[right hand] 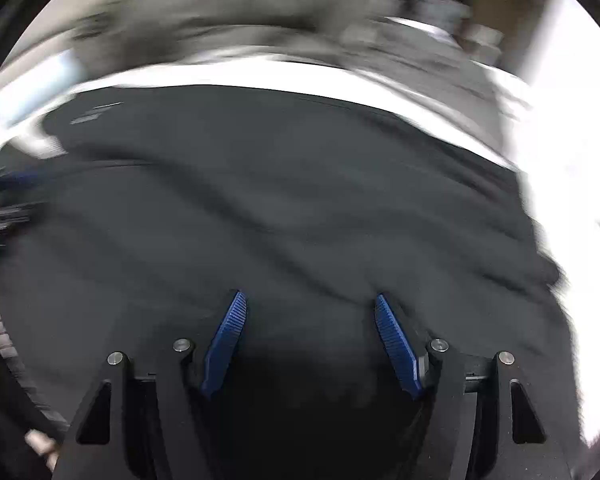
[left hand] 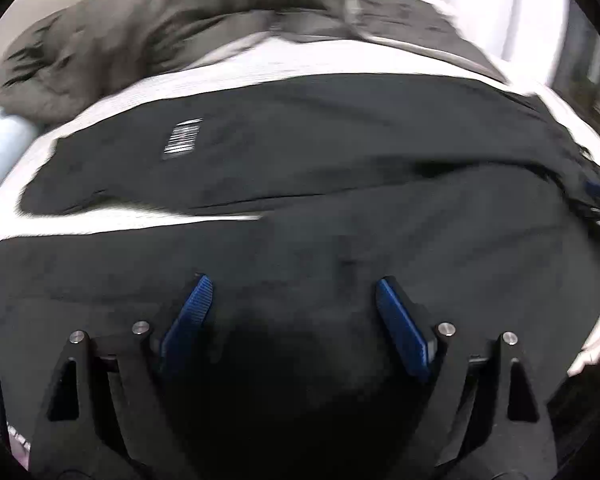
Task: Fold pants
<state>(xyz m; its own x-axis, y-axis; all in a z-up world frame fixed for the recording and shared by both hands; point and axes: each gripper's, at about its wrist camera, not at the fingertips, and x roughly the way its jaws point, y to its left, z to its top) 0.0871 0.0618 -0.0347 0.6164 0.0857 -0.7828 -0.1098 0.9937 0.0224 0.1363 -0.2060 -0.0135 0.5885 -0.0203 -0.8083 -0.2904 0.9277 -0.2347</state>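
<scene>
STEP: mid-fold, re-grasp pending | ITEM: black pants (left hand: 340, 184) spread on white surface (left hand: 236, 76), directly beneath and ahead of both tools | LEFT: left gripper (left hand: 292, 292) wide, empty | RIGHT: right gripper (right hand: 310, 308) parted, empty | NEXT: likely pinching a cloth edge | MARKINGS: white barcode-like print (left hand: 182, 138) ahead-left, unreadable | ALSO: grey garment (left hand: 148, 28) beyond.

Right wrist view motion-smeared; grey garment heap (right hand: 228, 8) shapeless. Black pants (left hand: 340, 168) cut off right; printed label (left hand: 182, 138) illegible.
</scene>
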